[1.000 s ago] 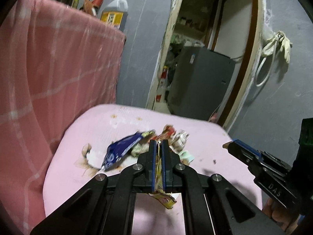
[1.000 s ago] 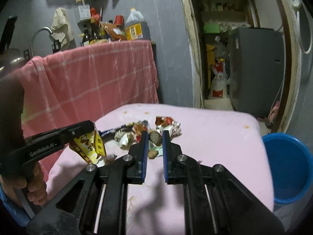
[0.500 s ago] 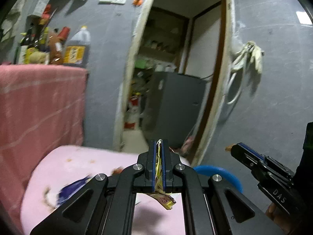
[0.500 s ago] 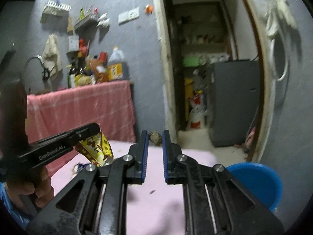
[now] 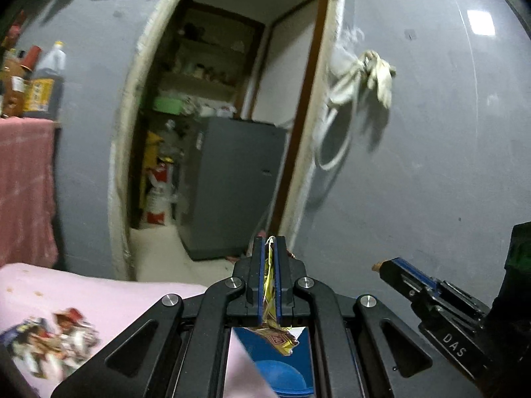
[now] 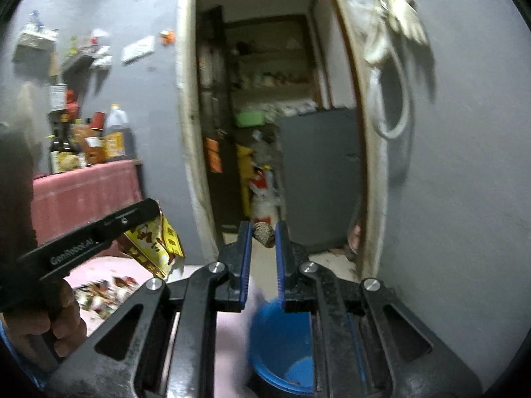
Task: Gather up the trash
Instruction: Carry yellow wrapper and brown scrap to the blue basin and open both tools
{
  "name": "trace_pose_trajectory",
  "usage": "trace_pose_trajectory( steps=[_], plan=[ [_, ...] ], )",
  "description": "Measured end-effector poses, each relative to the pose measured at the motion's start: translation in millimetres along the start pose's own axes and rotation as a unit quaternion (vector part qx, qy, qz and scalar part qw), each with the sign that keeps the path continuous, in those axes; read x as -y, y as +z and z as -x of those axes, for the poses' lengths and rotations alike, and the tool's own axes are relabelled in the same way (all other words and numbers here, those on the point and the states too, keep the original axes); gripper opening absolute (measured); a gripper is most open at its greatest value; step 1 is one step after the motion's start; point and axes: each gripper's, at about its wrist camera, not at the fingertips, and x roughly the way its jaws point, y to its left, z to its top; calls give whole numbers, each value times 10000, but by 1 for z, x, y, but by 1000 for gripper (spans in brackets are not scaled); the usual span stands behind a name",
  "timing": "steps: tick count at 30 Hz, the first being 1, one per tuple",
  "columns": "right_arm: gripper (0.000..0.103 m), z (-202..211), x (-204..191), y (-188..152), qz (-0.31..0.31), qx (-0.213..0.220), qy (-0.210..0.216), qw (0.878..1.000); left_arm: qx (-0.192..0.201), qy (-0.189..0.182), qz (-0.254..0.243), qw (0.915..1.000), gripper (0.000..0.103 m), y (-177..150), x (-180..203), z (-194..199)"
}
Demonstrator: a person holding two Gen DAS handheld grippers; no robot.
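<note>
Left gripper (image 5: 269,252): pinching a crumpled yellow foil wrapper (image 5: 277,333), carrying it binward.
Right gripper (image 6: 263,236): clamping a small brown speckled lump (image 6: 263,233) likewise.
Round blue plastic bucket (image 6: 275,341): waiting below both, receiving trash.

The walls (image 5: 415,165) were grey. An open doorway (image 6: 265,99) led into a small back room with shelves (image 5: 205,79) and a dark grey fridge (image 5: 232,185). A pale glove (image 5: 378,76) and a white hose loop (image 6: 395,99) hung on the wall beside the door. Bottles (image 6: 99,139) stood on a counter covered with a pink cloth (image 6: 83,195).
</note>
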Motion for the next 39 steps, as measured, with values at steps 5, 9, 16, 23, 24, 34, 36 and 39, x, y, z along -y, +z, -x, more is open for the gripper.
trace_pose_trajectory(
  steps=[5, 9, 16, 23, 24, 34, 36, 39],
  plan=[
    [14, -24, 36, -28, -373, -581, -211, 9974, -566, -213, 185, 9980, 3, -19, 12, -48],
    [14, -42, 60, -53, -681, -988, -302, 9923, -1011, -220, 217, 9944, 3, -39, 16, -82],
    [14, -66, 81, -80, -996, -1462, -328, 9837, -1786, -134, 388, 9831, 3, -68, 11, -126],
    [15, -73, 86, -82, -1057, -1596, -362, 9808, -1995, -155, 507, 9785, 4, -76, 6, -135],
    [15, -74, 85, -80, -1041, -1594, -374, 9810, -2004, -154, 508, 9783, 5, -77, 6, -136],
    [30, -55, 66, -54, -894, -1297, -357, 9869, -1674, 21, 504, 9846, 26, -64, -14, -91],
    [35, -47, 55, -44, -792, -1163, -305, 9896, -1536, 100, 569, 9864, 33, -57, -23, -77],
    [47, -37, 35, -30, -657, -953, -181, 9931, -1301, 275, 633, 9891, 47, -46, -39, -53]
  ],
)
